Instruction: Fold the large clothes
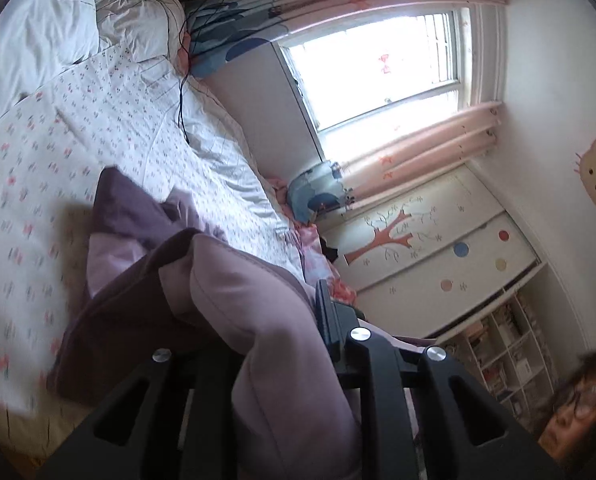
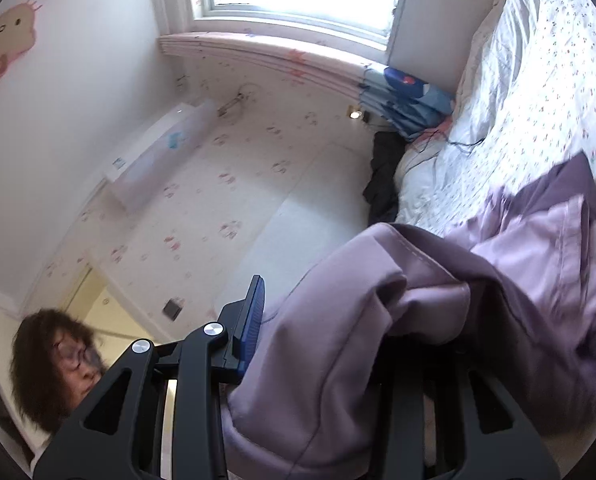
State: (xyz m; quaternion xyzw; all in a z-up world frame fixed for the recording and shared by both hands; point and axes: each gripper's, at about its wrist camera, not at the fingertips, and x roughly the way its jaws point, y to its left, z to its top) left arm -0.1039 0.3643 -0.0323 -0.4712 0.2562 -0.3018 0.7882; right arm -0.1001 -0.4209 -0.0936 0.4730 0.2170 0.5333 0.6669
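We grip the garment (image 1: 226, 280) in both grippers, left (image 1: 258, 344) and right (image 2: 337, 344), fingers closed on cloth; we should keep edges level and taut over the bed (image 1: 98, 120).

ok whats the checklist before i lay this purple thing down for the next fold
1. Left gripper has cloth: ok, the purple garment runs between its fingers.
2. Right gripper has cloth: ok, fabric fills the gap beside the blue pad.
3. Garment spread flat: not ok, it hangs bunched between the grippers, its far end crumpled on the bed.
4. Landing spot on the flowered sheet: ok, bare sheet lies beyond the garment.
5. Black cable on the bed: ok, it lies apart from the garment.
6. Which edge each gripper holds: cannot tell.
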